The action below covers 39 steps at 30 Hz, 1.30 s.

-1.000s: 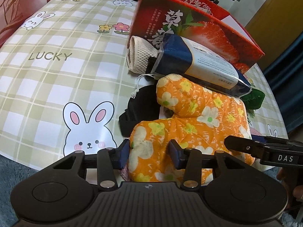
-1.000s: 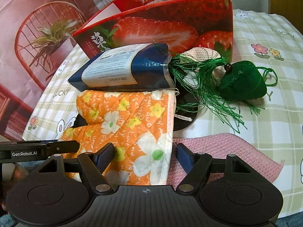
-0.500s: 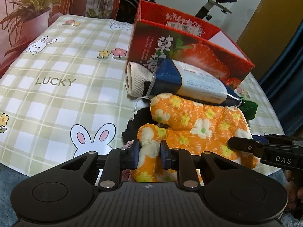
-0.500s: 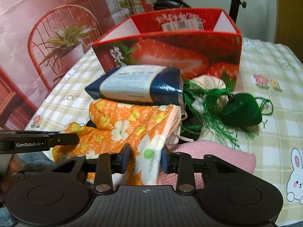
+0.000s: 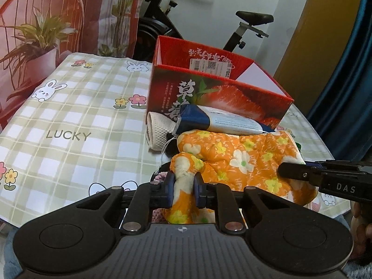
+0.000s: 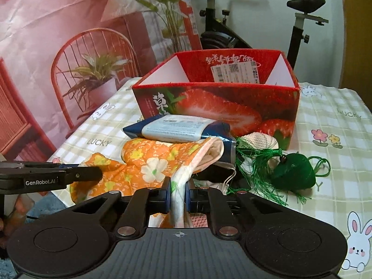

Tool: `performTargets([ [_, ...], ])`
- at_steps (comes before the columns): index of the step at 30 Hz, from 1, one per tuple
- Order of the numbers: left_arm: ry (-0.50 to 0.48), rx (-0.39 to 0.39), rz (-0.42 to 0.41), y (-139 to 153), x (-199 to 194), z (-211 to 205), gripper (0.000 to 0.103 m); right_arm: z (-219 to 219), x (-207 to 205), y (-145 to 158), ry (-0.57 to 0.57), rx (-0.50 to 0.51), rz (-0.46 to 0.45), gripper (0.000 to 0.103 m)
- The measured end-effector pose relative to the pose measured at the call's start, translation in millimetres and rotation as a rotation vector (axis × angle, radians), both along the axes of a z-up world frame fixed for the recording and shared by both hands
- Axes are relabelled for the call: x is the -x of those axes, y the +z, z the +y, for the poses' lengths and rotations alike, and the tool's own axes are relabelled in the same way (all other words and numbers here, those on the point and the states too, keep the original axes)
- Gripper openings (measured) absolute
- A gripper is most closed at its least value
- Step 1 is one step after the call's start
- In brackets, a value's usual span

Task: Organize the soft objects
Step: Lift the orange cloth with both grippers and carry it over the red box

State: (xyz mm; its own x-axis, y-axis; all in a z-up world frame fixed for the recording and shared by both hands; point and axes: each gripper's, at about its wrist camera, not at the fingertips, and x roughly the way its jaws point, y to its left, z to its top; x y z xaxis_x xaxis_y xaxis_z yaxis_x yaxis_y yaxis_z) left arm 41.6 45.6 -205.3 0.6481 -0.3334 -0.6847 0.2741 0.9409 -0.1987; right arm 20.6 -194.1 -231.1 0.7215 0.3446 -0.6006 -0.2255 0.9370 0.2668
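Risk: the wipes pack (image 5: 223, 122) lies across the far edge of the orange mitt (image 5: 241, 162), in front of the strawberry box (image 5: 216, 93). Judged: if the mitt goes up further the pack may slide off, onto the mesh roll (image 5: 158, 130) or toward the green tassel pouch (image 6: 294, 172). The mitt hangs slack between two pinches, so it could sag and drag the dark item beneath it, or catch the box rim on the way in. The right pinch is on a thin hem only; a slip there seems likeliest

Left hand-held gripper (image 5: 183, 189): jaws have just been closing, nearly together now, pads pressed on the mitt's thumb, fabric bunched between them

Right hand-held gripper (image 6: 177, 196): jaws have just been closing, almost fully closed, clamped on the mitt's cuff edge

Mitt: at the near edge of the bench (image 5: 69, 121), near end raised by both grips, far end under the pack; box looks empty
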Motion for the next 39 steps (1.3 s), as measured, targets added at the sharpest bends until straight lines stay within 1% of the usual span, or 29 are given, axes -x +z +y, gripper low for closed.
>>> performTargets([
  [7,-0.005,-0.003,-0.045,5.9,5.3,-1.8,0.017,0.6,5.0,11.0,-0.003,0.002,-0.059,0.01],
  [15,-0.005,0.004,-0.069,8.4,7.0,-0.9,0.017,0.9,8.8,18.8,-0.008,0.004,-0.102,0.01],
  [21,-0.008,0.007,-0.121,15.5,12.0,-1.6,0.017,1.1,12.2,27.1,-0.008,0.008,-0.151,0.01],
  [27,-0.008,0.019,-0.133,17.9,13.1,-0.7,0.017,-0.7,13.3,31.5,-0.011,0.009,-0.169,0.01],
  [30,-0.007,0.029,-0.164,26.8,13.8,1.9,0.017,-2.6,13.8,37.3,-0.01,-0.002,-0.183,0.01],
  [33,-0.016,0.028,-0.202,39.7,10.8,2.9,0.017,-4.1,10.2,50.5,-0.003,-0.003,-0.215,0.01],
  [39,-0.021,0.009,-0.272,69.2,-19.0,-9.9,0.017,-8.0,-17.1,82.4,0.011,0.023,-0.292,0.01],
])
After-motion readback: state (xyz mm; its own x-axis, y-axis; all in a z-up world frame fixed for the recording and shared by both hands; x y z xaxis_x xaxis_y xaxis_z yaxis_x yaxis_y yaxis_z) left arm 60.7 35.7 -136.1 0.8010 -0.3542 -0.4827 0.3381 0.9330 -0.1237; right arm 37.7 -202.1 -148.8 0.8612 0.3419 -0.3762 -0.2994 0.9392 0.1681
